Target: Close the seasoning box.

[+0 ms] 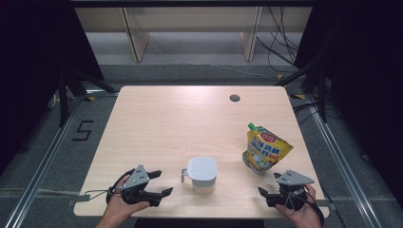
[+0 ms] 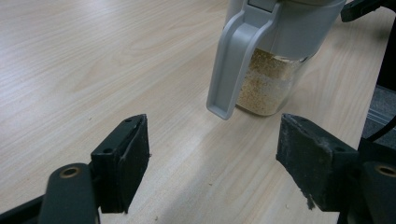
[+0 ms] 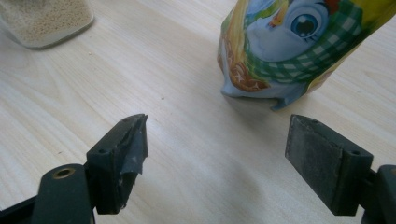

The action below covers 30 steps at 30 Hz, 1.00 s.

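Black left gripper (image 1: 158, 183): low, wide open, empty, facing jar (image 1: 202, 175) | right gripper (image 1: 269, 184): same, facing pouch (image 1: 265, 149)

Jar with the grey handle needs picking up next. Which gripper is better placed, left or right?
Left. The left gripper sits open beside the jar, with the jar's grey handle straight ahead between its fingers. The right gripper, also open, faces the yellow pouch instead.

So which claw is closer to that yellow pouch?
The right claw. It sits just in front of the yellow pouch, open and not touching it. The left claw is far across the table, beyond the lidded jar.
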Each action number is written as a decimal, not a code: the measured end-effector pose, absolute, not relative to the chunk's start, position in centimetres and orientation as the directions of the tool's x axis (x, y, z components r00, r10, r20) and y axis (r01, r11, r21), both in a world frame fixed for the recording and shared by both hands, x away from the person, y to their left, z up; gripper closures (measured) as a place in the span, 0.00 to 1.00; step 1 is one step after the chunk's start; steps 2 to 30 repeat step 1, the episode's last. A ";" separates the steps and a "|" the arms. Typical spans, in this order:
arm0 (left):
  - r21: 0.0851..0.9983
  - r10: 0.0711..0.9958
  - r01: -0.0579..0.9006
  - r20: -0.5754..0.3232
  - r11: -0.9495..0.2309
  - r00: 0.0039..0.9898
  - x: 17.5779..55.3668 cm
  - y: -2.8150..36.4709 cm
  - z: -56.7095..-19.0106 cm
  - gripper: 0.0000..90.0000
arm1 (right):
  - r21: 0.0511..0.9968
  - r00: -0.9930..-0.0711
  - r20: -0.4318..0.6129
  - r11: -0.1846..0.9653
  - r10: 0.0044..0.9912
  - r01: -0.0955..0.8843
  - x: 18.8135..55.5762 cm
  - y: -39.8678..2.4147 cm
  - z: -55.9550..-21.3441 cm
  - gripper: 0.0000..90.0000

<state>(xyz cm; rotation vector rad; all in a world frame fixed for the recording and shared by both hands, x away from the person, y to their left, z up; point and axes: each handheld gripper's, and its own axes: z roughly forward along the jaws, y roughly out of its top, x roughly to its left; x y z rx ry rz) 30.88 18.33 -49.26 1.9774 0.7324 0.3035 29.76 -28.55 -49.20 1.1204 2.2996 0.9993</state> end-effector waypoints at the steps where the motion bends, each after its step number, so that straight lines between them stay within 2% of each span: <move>1: 0.860 0.604 0.355 -0.069 -0.368 0.794 31.0 18.4 -49.2 0.27 | 0.748 -0.611 -0.060 0.441 0.790 0.496 29.9 -28.7 -49.3 0.24; 30: 0.860 0.604 0.355 -0.069 -0.368 0.794 31.0 18.4 -49.2 0.27 | 0.748 -0.611 -0.060 0.441 0.790 0.496 29.9 -28.7 -49.3 0.24</move>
